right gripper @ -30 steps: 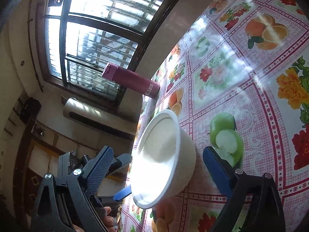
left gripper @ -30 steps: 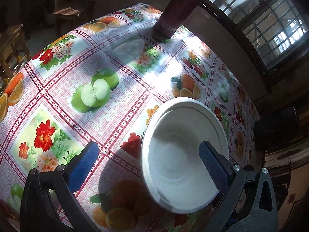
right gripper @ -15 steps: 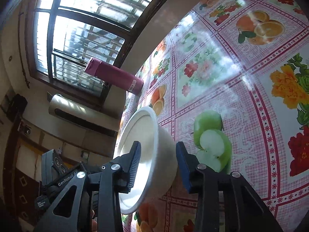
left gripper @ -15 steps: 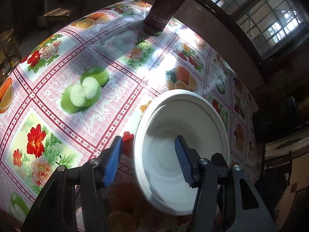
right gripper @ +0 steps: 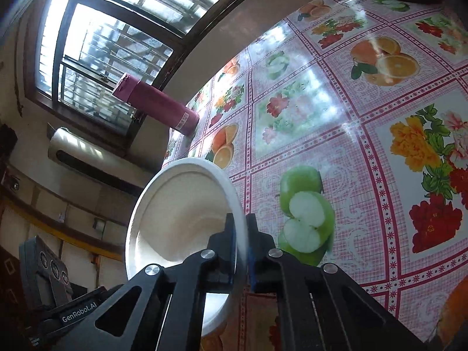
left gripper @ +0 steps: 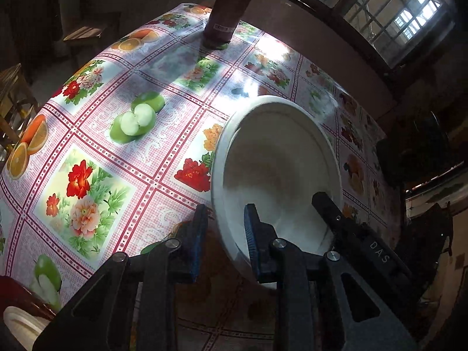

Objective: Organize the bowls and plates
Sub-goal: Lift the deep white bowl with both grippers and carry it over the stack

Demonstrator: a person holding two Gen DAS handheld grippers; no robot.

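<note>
Both tongs grip one white bowl

Right tongs (right gripper: 241, 245) are clamped on the bowl (right gripper: 175, 210) rim; left tongs (left gripper: 225, 237), just closing, straddle its wall at 6 o'clock. The bowl tilts above the desk (left gripper: 122, 158); sorting has barely begun, I judge.

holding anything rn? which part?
White bowl, held by both: left gripper and right gripper each pinch its rim wall, on opposite sides.

Two wrist cams, both super close to the same white bowl (left gripper: 278, 169)

Left one looks steeply down over the counter (left gripper: 96, 134); right one sits lower, tilted toward the window (right gripper: 96, 44). Both catch the maroon bottle (right gripper: 158, 108).
</note>
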